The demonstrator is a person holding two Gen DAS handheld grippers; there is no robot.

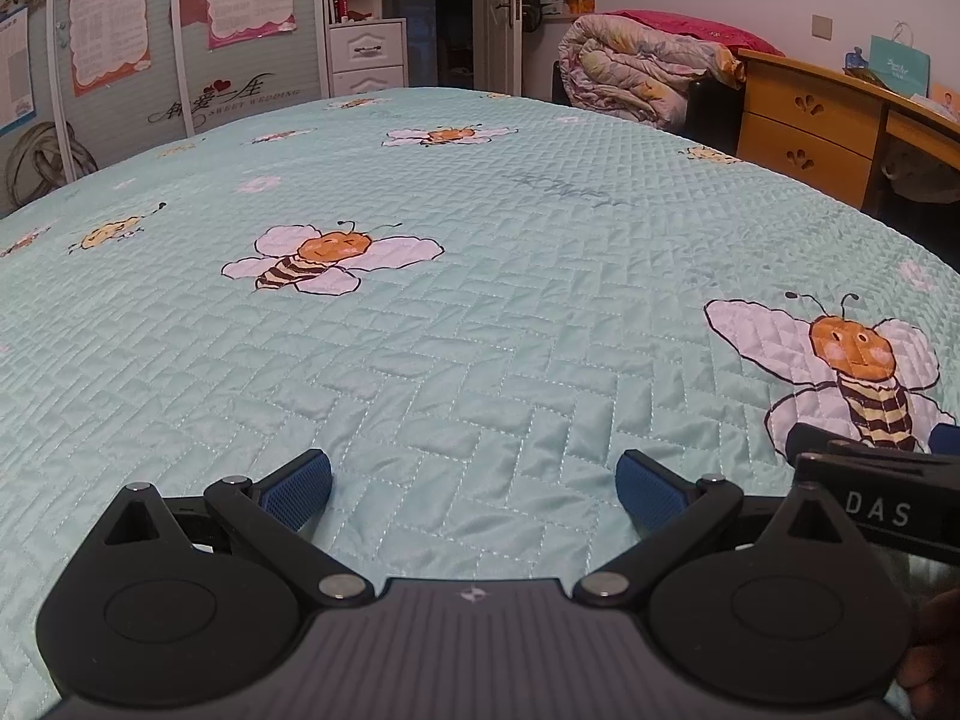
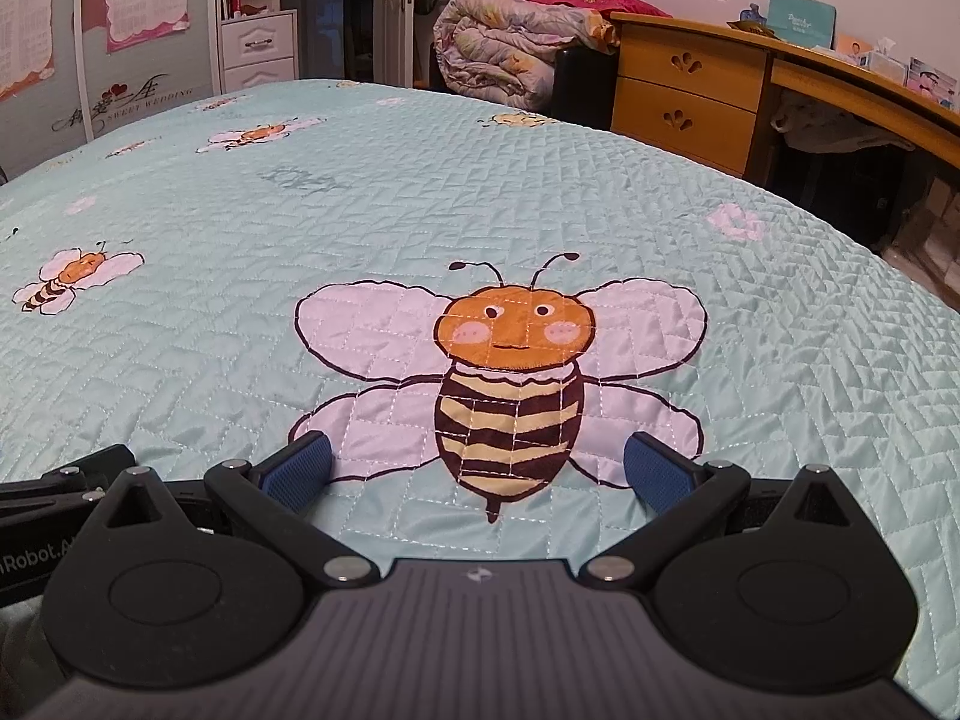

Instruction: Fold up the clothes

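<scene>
Left wrist view: the left gripper gapes wide with nothing in it over the bare bee-print bedspread; at far right the right gripper, just beside it, is equally wide and empty. No clothes show anywhere, so their direction and nearer hand cannot be told.

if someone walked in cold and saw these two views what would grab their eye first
Most likely the big cartoon bee printed on the mint quilted bedspread, lying straight ahead of the right hand-held gripper, whose blue pads stand wide apart with nothing between them. The left hand-held gripper is just as open over bare quilt. Farther back, a rolled floral duvet sits past the bed's far end beside a wooden desk.
</scene>
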